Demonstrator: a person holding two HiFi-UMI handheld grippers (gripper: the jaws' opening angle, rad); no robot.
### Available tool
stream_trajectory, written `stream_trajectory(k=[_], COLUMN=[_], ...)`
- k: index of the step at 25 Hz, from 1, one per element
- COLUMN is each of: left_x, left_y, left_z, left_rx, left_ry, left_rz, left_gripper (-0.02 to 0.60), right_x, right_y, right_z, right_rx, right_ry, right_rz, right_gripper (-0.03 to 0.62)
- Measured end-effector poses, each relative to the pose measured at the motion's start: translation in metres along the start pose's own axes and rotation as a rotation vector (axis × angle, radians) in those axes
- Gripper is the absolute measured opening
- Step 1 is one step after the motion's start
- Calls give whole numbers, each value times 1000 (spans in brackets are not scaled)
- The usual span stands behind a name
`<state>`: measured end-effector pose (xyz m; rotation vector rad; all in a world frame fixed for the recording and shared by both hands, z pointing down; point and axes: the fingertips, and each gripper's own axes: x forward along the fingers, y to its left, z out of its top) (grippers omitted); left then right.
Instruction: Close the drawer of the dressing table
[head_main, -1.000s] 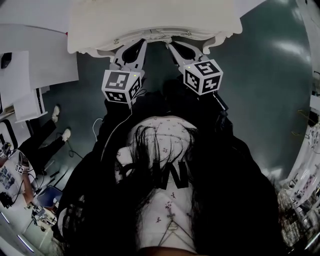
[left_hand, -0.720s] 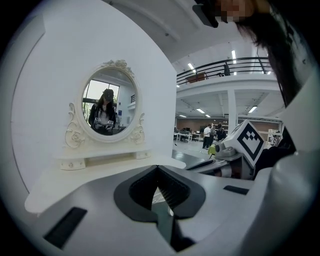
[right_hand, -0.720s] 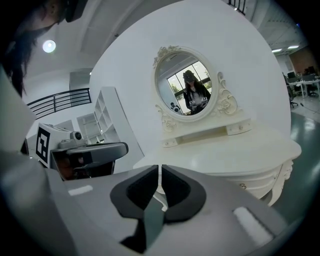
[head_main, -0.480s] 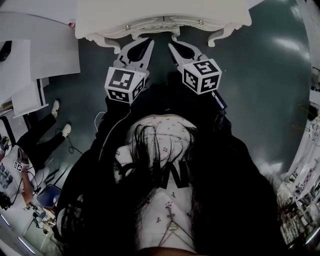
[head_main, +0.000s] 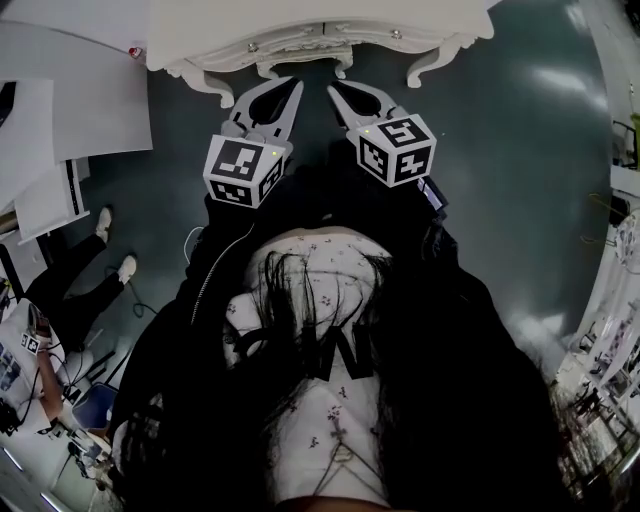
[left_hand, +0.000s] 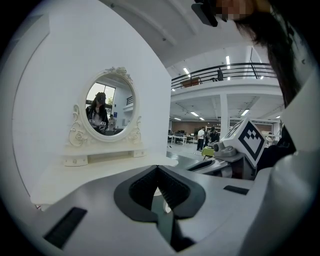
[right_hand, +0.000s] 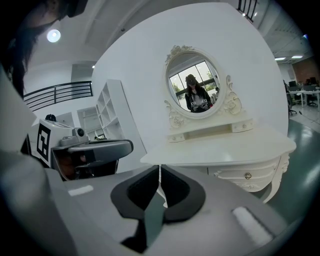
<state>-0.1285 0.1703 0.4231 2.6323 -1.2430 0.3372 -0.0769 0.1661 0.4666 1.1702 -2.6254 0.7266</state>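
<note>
Just ahead of the left claw (head_main: 294, 88) and right claw (head_main: 334, 90), both pinched shut on nothing, a white dressing table (head_main: 320, 20) stands on the dark green floor (head_main: 520, 150), its drawer (right_hand: 247, 175) flush under the top.

**Jaws closed, facing the dressing table**

Your left gripper (left_hand: 157, 168) has its jaw tips together, nothing between them. Beyond them stands the white dressing table (left_hand: 95, 174) with its oval mirror (left_hand: 106, 106). Your right gripper (left_hand: 202, 165) sits alongside, at the right.

Count: dressing table (head_main: 300, 15) ×1, ahead of fingertips. Oval mirror (right_hand: 195, 85) ×1, beyond fingertips. Drawer knobs (head_main: 252, 46) ×2. Grippers ×2: left gripper (head_main: 283, 84), right gripper (head_main: 338, 90). Marker cubes (head_main: 243, 170) ×2.
</note>
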Motion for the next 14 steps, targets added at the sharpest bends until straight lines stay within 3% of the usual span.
stream_trajectory(k=[14], left_x=[-21], left_y=[10], left_z=[-1], left_rx=[9], left_ry=[-20], left_rz=[27], left_gripper=[0], right_x=[10], right_y=[28], right_z=[-10], right_rx=[-22], right_ry=[8], right_rz=[36], right_gripper=[23])
